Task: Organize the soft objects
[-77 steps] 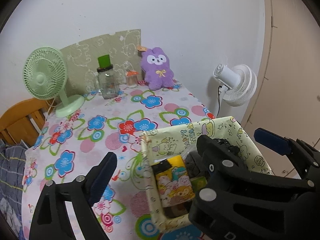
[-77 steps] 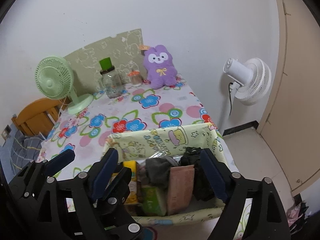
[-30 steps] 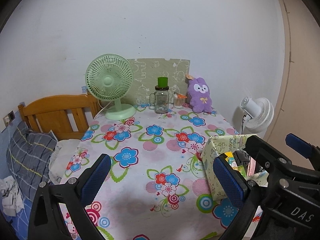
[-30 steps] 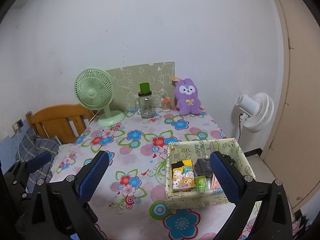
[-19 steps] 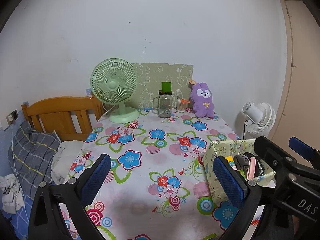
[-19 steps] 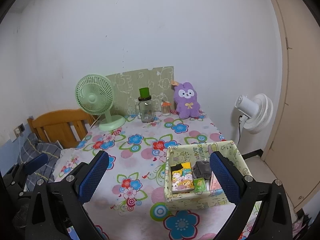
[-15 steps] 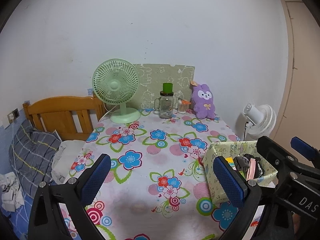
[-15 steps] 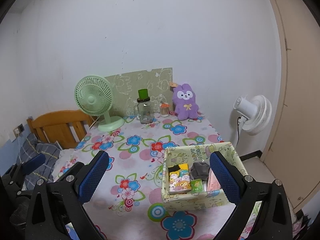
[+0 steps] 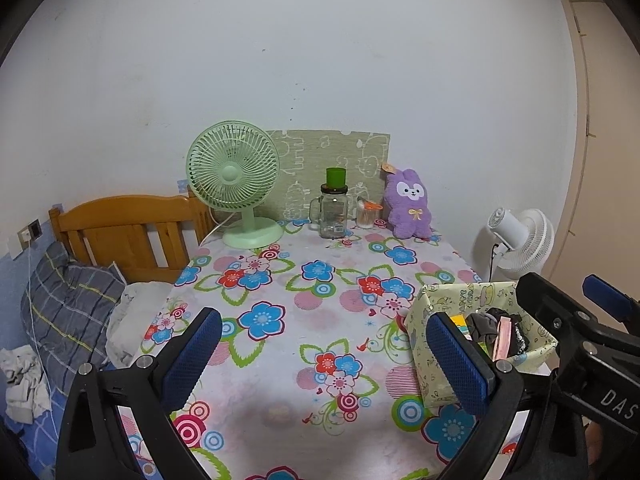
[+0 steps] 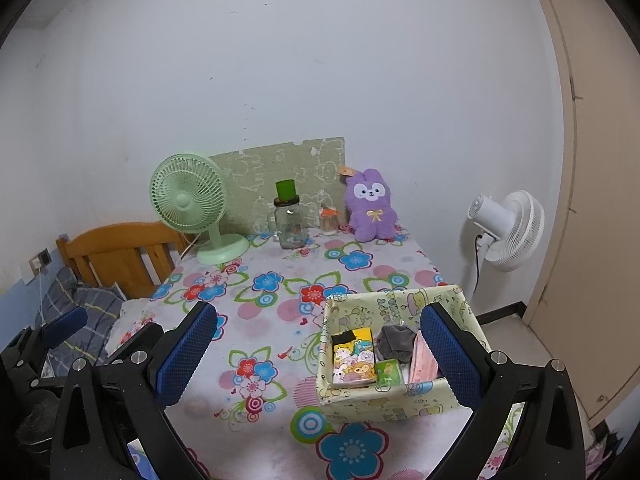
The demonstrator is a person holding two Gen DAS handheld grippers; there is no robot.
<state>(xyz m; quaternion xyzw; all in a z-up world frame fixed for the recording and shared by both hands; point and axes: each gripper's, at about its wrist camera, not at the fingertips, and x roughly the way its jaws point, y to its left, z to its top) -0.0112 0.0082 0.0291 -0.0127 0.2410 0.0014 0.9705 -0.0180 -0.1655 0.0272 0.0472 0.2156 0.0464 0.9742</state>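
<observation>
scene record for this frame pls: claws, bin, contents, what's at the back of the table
left claw: open, empty, above the table
right claw: open, empty, above the table
storage bin: on the floral tablecloth, near right corner
bin contents: cartoon pack, grey cloth, small green pack, pink pack
back row: green fan, glass jar, purple plush bunny
off table: white fan
</observation>
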